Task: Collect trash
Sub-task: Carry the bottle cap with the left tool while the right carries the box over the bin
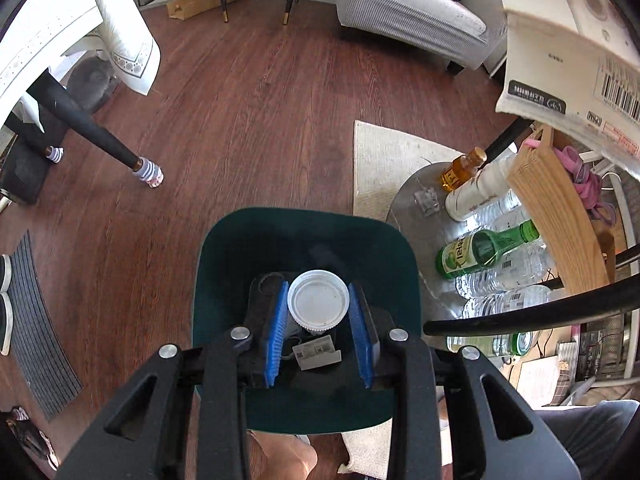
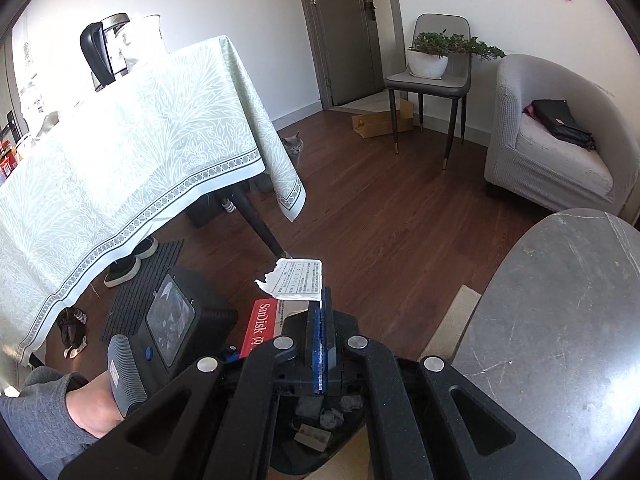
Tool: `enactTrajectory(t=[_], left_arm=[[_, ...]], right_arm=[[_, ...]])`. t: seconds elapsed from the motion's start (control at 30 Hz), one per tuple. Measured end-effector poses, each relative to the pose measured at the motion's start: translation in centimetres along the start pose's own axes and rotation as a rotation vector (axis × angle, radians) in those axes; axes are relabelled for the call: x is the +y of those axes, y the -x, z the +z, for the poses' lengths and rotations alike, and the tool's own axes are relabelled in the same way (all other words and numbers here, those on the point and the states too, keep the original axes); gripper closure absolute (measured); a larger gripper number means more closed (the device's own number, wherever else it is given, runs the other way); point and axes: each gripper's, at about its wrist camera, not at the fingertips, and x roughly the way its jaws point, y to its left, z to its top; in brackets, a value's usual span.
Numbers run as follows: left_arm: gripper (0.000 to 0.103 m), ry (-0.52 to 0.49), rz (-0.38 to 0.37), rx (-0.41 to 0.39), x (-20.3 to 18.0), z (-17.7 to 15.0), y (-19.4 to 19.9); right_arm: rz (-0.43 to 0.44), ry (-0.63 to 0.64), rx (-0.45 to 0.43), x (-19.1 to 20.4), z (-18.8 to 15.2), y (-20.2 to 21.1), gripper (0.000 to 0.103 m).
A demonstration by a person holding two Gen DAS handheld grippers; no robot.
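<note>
Blue pads line the fingers [image 1: 280, 328] of the left gripper [image 1: 318, 320], which are clamped on a white plastic cup [image 1: 318, 306], one pad on each side of its ribbed rim. The cup hangs above the open mouth of a dark green bin [image 1: 224, 272] standing on the wooden floor [image 1: 248, 120]. Down inside the bin lies a small grey card [image 1: 316, 354] with printed labels.

The right gripper [image 2: 320, 320] has its fingers pressed together on a torn piece of printed paper [image 2: 298, 282], which sticks up past the fingertips. Below it, in the bin's dark interior, sit crumpled grey scraps [image 2: 328, 412]. A red SanDisk package [image 2: 260, 330] shows just left of the fingers.

Beside the bin, a round grey surface [image 1: 416, 208] carries a green glass bottle [image 1: 480, 248], an amber bottle [image 1: 464, 168], a white bottle [image 1: 480, 190] and several clear water bottles [image 1: 504, 276]. A grey cat [image 2: 292, 148] sits by the tablecloth [image 2: 132, 148].
</note>
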Motion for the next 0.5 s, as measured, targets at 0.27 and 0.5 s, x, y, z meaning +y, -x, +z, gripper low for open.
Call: enactTrajectory(t=[0.27, 0.5], left_arm=[[0.064, -0.013, 0.007, 0.105, 1.4, -2.1, -3.4], [0.055, 0.027, 0.017, 0.103, 3.6, -2.5, -3.3]], right_arm=[[-0.029, 0.014, 0.065, 0.5, -0.2, -2.3, 0.103], [-0.021, 0.007, 0.128, 0.9, -0.5, -5.1, 0.103]])
